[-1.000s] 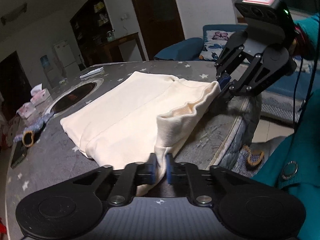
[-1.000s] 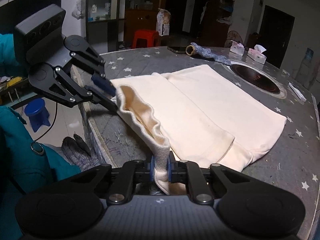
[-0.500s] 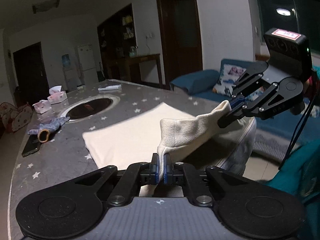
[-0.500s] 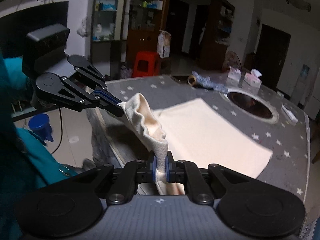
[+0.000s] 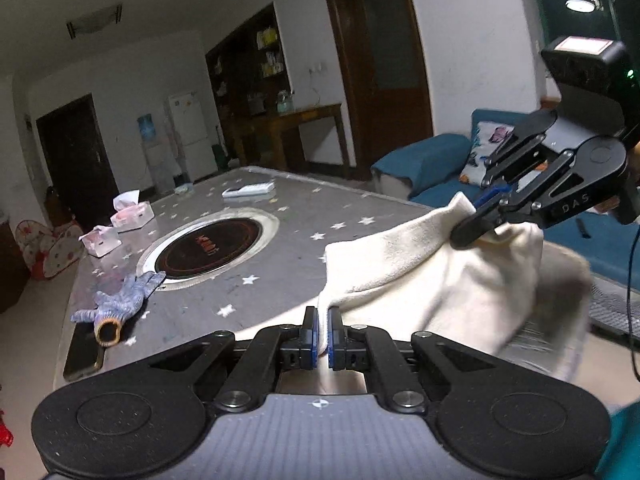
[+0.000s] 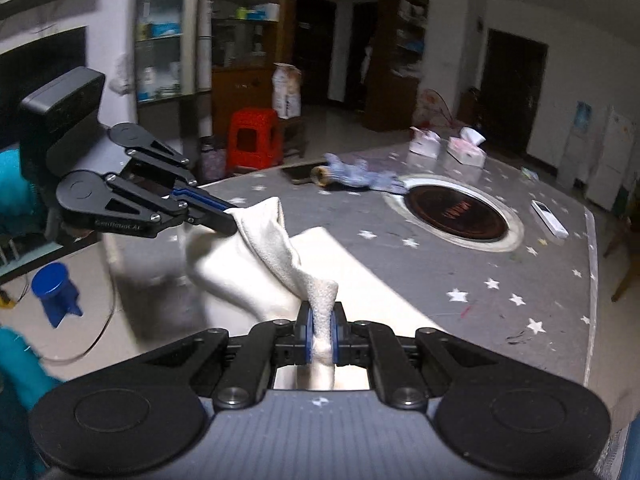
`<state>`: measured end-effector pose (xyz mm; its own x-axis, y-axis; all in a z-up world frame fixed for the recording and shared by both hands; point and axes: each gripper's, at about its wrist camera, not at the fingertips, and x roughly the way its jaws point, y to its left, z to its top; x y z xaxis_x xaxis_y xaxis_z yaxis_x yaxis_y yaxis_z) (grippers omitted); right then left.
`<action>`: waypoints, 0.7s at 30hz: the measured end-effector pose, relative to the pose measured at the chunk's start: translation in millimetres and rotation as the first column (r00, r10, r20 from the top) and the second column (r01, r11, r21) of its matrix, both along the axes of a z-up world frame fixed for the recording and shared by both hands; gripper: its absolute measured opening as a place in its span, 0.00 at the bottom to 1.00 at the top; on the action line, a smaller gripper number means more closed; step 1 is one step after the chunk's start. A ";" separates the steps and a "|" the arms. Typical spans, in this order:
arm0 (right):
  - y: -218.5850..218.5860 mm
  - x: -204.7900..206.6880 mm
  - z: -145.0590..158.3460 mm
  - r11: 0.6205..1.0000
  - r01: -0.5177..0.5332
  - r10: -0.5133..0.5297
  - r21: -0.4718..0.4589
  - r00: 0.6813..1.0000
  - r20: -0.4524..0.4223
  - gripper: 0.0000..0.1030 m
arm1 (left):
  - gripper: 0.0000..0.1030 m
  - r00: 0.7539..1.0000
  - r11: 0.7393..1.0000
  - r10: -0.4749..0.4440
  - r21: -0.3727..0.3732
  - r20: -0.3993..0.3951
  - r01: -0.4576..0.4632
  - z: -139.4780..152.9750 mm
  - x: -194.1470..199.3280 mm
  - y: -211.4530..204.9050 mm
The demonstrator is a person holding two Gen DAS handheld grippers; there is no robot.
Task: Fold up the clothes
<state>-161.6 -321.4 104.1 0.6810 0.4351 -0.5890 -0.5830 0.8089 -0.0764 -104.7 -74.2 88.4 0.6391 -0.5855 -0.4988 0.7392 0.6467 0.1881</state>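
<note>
A cream garment [image 5: 424, 280] hangs lifted between both grippers above the near edge of the grey star-patterned table [image 5: 288, 208]. My left gripper [image 5: 323, 338] is shut on one corner of its edge. My right gripper [image 6: 321, 336] is shut on the other corner, and the cloth [image 6: 272, 256] sags between the two. In the left wrist view the right gripper [image 5: 476, 220] shows at the right, pinching the cloth. The right wrist view has the left gripper [image 6: 226, 220] at the left, also pinching it. The lower part of the garment is hidden behind the gripper bodies.
On the table lie a round inset cooktop [image 5: 208, 246], a blue knit glove [image 5: 120, 300], a dark phone [image 5: 82, 354], two pink tissue packs [image 5: 132, 214] and a white remote [image 5: 248, 190]. A blue sofa [image 5: 424, 164] stands beyond, a red stool [image 6: 252, 140] to the side.
Both grippers have risen with the garment's edge in them. The garment lay folded flat on the table a second ago; now most of it hangs off the tabletop.
</note>
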 end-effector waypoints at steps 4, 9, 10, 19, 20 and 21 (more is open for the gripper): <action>-4.1 50.3 -10.5 0.998 0.040 -0.040 -0.040 0.999 -0.009 0.07 | 0.05 0.997 0.998 0.060 0.022 -0.054 -0.059 -12.0 54.0 -25.2; -5.6 109.5 -40.5 0.989 0.127 -0.131 -0.079 0.991 -0.039 0.07 | 0.05 0.978 0.987 0.158 0.059 -0.136 -0.152 -42.3 113.5 -50.8; -5.2 117.6 -48.7 0.986 0.146 -0.150 -0.086 0.988 -0.041 0.09 | 0.05 0.973 0.983 0.178 0.066 -0.148 -0.170 -49.6 120.8 -53.7; -25.7 152.4 -82.7 0.936 0.353 -0.350 0.008 0.932 -0.094 0.21 | 0.15 0.933 0.947 0.321 0.058 -0.161 -0.316 -64.8 139.7 -42.7; -29.2 150.2 -79.6 0.932 0.363 -0.359 0.022 0.928 -0.100 0.21 | 0.14 0.928 0.943 0.332 0.048 -0.167 -0.329 -62.0 138.9 -38.6; -31.5 146.2 -76.2 0.931 0.362 -0.357 0.039 0.928 -0.109 0.21 | 0.14 0.923 0.939 0.342 0.037 -0.173 -0.341 -59.3 138.0 -34.5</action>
